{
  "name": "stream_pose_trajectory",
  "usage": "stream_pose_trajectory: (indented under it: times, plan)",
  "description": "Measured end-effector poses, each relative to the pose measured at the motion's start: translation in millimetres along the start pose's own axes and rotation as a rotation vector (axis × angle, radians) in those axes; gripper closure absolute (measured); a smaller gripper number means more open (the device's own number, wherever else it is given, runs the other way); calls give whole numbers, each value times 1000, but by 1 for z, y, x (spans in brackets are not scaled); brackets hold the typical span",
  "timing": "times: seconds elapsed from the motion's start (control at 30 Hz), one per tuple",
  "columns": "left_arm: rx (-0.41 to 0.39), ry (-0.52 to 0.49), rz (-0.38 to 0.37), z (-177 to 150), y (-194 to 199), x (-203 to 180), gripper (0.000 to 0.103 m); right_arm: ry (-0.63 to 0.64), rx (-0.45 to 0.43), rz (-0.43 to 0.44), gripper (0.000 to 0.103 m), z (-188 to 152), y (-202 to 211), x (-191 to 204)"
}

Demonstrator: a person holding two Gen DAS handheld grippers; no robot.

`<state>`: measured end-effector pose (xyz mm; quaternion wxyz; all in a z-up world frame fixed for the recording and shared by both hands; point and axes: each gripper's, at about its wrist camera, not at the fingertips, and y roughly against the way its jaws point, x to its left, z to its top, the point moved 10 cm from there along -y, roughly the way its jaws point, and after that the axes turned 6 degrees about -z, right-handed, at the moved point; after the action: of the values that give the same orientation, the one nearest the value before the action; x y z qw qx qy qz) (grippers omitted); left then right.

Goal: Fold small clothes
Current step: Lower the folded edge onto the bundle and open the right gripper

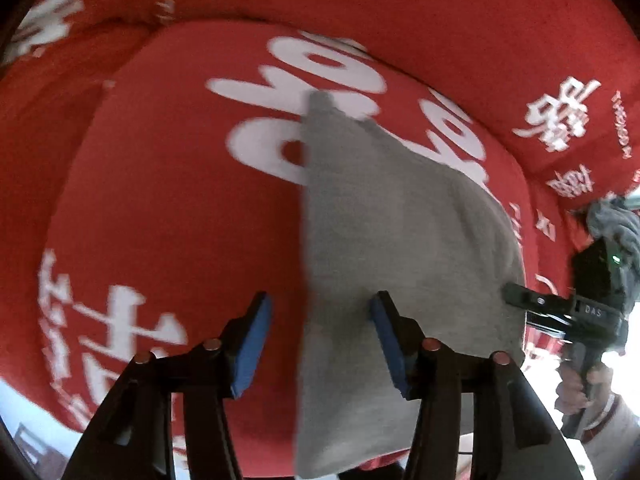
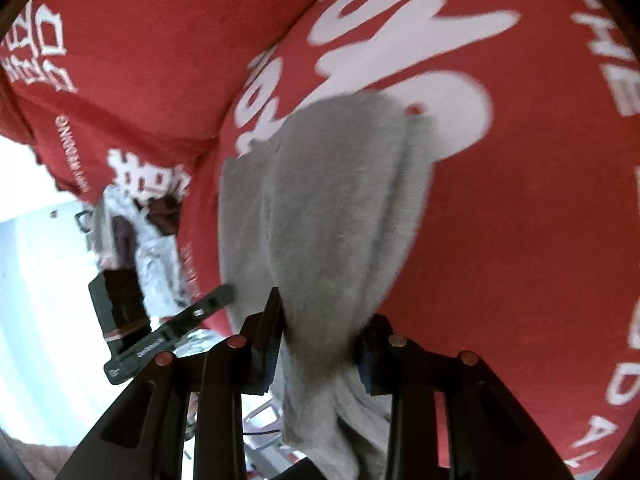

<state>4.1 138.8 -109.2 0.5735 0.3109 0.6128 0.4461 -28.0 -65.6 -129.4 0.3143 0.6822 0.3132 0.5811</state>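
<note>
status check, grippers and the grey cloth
Left gripper open over grey cloth. Right gripper shut on it, bunched. Nothing in the way.

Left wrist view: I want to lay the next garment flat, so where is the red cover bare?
Bare red printed cover lies left of the grey cloth, between its straight edge and the white lettering. The right is crowded: the right gripper and a heap of dark clothes.

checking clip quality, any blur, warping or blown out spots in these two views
Left wrist view: motion blur smears the grey cloth and the white print; fisheye bends the red cushion; lower right corner blown out. Right wrist view: cloth blurred at the right gripper; left side overexposed white.
</note>
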Motion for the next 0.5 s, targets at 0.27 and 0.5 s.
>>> stream_pose_trajectory:
  times: [0.27,0.5]
  plan:
    - [-28,-69,42,-13,30,-10,49,36,-53,-100,79,-28,49,-16]
    - [2,-95,72,-32,16,-23,24,-22,7,-116,80,-67,14,-10]
